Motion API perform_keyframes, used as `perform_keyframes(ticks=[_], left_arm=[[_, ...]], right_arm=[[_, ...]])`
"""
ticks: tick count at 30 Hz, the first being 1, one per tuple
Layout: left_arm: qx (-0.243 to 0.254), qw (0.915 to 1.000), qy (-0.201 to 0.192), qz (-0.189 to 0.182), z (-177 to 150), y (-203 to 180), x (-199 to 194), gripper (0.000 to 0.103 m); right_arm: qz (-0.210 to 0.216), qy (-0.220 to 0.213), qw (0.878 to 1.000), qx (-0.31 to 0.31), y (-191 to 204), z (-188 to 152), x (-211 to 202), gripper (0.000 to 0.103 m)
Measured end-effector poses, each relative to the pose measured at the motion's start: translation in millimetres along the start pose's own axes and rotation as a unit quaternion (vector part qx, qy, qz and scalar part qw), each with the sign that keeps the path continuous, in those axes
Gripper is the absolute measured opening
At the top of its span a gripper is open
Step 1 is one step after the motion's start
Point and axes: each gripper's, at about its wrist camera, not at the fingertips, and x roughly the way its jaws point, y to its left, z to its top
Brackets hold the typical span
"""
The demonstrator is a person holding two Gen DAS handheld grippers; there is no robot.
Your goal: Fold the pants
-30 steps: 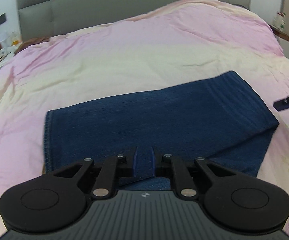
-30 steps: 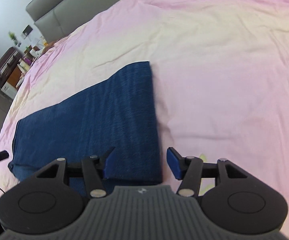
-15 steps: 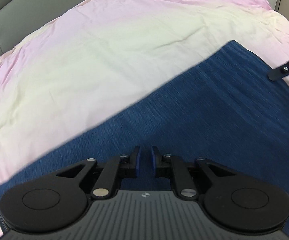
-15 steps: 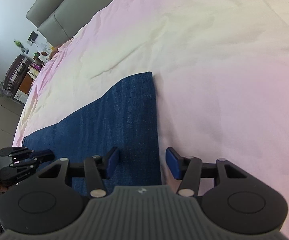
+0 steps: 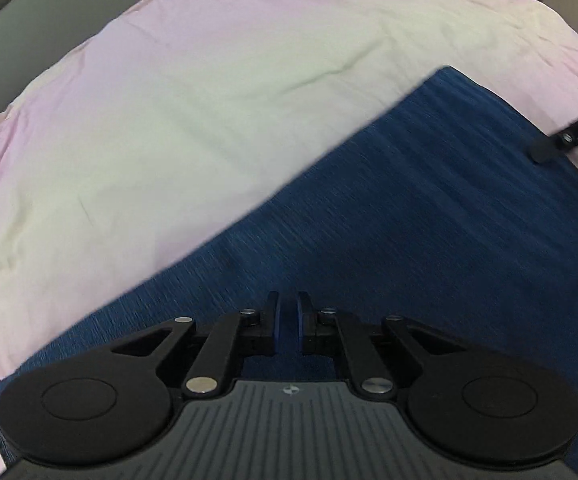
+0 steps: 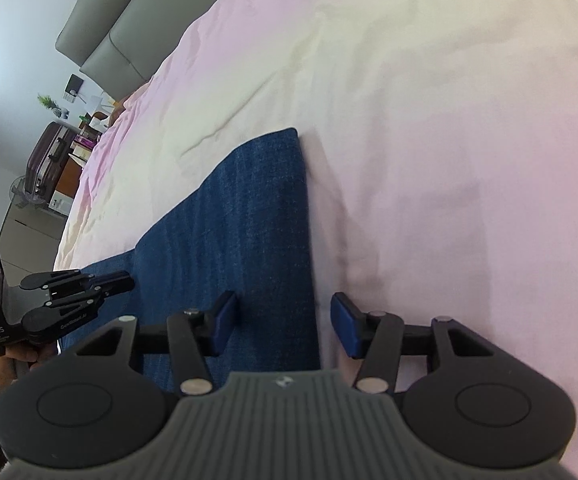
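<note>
Left wrist: pants blurred, near edge cut off

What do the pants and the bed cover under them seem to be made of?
The pants look like denim: dark blue, matte, with fine woven streaks and a firm, flat fold. The bed cover looks like thin woven cotton or a similar cloth: pale pink fading to cream, matte, with soft shallow wrinkles. The exact fibre cannot be told.

Dark blue denim pants on pink-and-cream bedspread; grey headboard.
</note>
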Motion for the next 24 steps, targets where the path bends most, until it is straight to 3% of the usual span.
perform_keyframes(ticks=[3, 7, 11, 15, 19, 24], left_arm=[[0.015, 0.9991, 0.011, -0.038, -21.2, -17.9, -23.8, 0.009], [0.04, 0.9982, 0.026, -0.035, -30.6, -39.3, -33.2, 0.008], [0.056, 0.9964, 0.052, -0.036, -34.5, -47.7, -28.6, 0.004], [0.068, 0.9947, 0.073, -0.025, -34.8, -58.7, -0.4, 0.002], [0.086, 0.9935, 0.073, -0.018, -32.2, -67.7, 1.8, 0.001], [0.067, 0.9953, 0.035, -0.061, -34.7, -68.8, -37.8, 0.003]], right_arm=[[0.004, 0.015, 1.0, 0.0, 1.4, -7.3, -2.5, 0.046], [0.019, 0.022, 0.999, 0.019, -7.3, -14.8, -6.7, 0.043], [0.043, 0.024, 0.997, 0.057, -14.7, -17.4, -4.5, 0.03], [0.045, 0.023, 0.997, 0.06, -10.5, -16.8, -8.1, 0.023], [0.027, 0.025, 0.998, 0.042, 3.9, -13.6, -11.4, 0.022], [0.005, 0.019, 0.999, 0.037, 17.1, -10.4, -15.4, 0.021]])
